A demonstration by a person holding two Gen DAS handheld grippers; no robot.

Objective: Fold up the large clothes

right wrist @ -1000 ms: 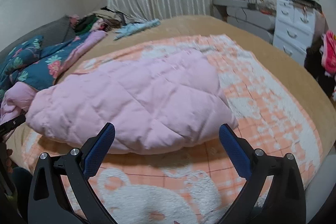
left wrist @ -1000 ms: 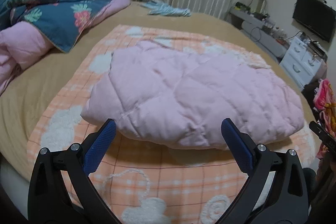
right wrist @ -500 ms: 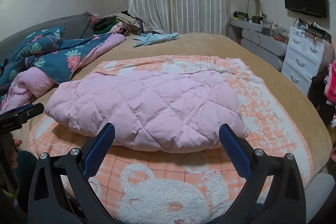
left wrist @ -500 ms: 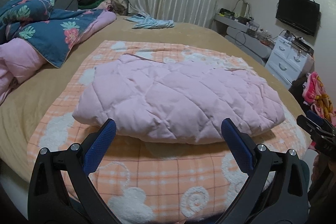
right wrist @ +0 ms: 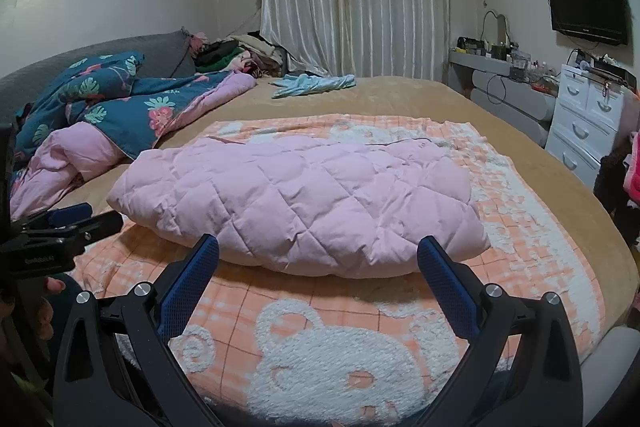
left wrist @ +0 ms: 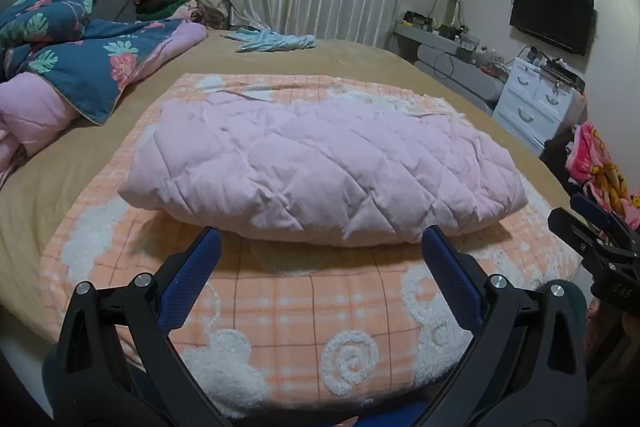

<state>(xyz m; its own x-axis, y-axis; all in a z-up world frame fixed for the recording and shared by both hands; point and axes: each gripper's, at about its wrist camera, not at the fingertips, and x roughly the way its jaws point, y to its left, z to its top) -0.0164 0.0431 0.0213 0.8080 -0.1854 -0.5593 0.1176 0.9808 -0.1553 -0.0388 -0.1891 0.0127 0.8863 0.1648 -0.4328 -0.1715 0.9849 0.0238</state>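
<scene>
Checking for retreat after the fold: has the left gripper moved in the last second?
Yes. The left gripper has pulled back from the pink quilted jacket; more orange blanket shows before its open jaws.

Dim, soft indoor light, sharp focus, heavy fisheye bending at edges

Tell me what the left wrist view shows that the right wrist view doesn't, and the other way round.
Only the left wrist view: the right gripper at its right edge, and a swirl motif on the blanket.
Only the right wrist view: the left gripper at its left edge, and a white bear motif on the blanket.
Both: the folded pink quilted garment lying on the orange checked blanket, held by neither open gripper, and the floral duvet.
</scene>
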